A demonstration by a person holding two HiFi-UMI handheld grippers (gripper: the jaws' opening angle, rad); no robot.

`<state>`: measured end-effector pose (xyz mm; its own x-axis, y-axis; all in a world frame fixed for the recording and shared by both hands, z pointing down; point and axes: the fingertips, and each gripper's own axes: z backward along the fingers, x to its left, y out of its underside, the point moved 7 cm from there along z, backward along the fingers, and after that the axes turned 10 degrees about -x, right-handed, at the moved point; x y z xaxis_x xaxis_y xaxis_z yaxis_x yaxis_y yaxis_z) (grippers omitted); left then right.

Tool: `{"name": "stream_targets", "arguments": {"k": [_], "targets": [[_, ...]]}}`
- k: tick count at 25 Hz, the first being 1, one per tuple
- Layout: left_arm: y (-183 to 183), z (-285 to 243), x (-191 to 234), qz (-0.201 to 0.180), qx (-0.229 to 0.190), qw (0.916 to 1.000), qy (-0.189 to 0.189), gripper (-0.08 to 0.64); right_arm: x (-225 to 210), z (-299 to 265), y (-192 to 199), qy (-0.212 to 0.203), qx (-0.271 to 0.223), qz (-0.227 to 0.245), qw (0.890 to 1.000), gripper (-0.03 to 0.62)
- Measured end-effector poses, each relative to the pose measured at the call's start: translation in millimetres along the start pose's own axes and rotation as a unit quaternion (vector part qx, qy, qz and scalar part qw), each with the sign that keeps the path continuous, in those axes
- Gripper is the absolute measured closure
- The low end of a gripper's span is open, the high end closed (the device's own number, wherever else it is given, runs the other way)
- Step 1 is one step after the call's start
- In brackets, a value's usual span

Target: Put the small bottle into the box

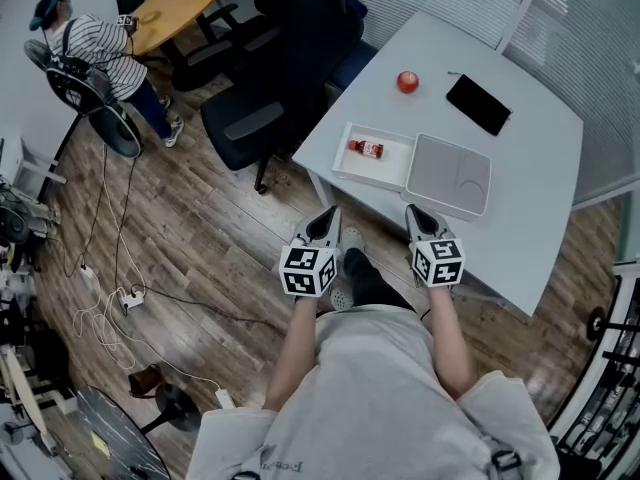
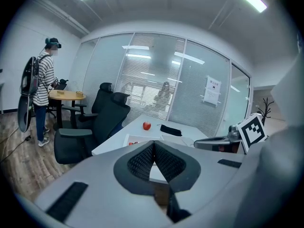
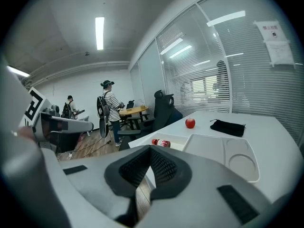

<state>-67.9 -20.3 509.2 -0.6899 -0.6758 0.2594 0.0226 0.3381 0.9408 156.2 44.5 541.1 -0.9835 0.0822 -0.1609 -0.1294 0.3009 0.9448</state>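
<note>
The small red-labelled bottle (image 1: 366, 148) lies on its side inside the open white box (image 1: 392, 166) near the front-left edge of the white table (image 1: 530, 198). The box's lid (image 1: 448, 175) lies flat to its right. Both grippers hover over the floor just short of the table's front edge. My left gripper (image 1: 327, 216) is shut and empty, and so is my right gripper (image 1: 418, 213). In the right gripper view the bottle (image 3: 161, 143) shows beyond the shut jaw tips (image 3: 150, 148). The left gripper view shows its jaws (image 2: 154, 144) pressed together.
A red apple (image 1: 407, 82) and a black pouch (image 1: 478, 104) lie farther back on the table. Black office chairs (image 1: 255, 118) stand at the table's left. A person in a striped shirt (image 1: 95, 48) stands by a round wooden table (image 1: 175, 8). Cables (image 1: 115, 298) trail on the wood floor.
</note>
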Motion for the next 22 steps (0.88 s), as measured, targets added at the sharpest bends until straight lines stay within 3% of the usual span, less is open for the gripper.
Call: {"name": "stream_targets", "arguments": {"k": [22], "targets": [[7,21,1,0.002,0.002,1.0,0.001,0.534,12,1,13,-0.011,0.012,-0.007,1.0,0.575]]}}
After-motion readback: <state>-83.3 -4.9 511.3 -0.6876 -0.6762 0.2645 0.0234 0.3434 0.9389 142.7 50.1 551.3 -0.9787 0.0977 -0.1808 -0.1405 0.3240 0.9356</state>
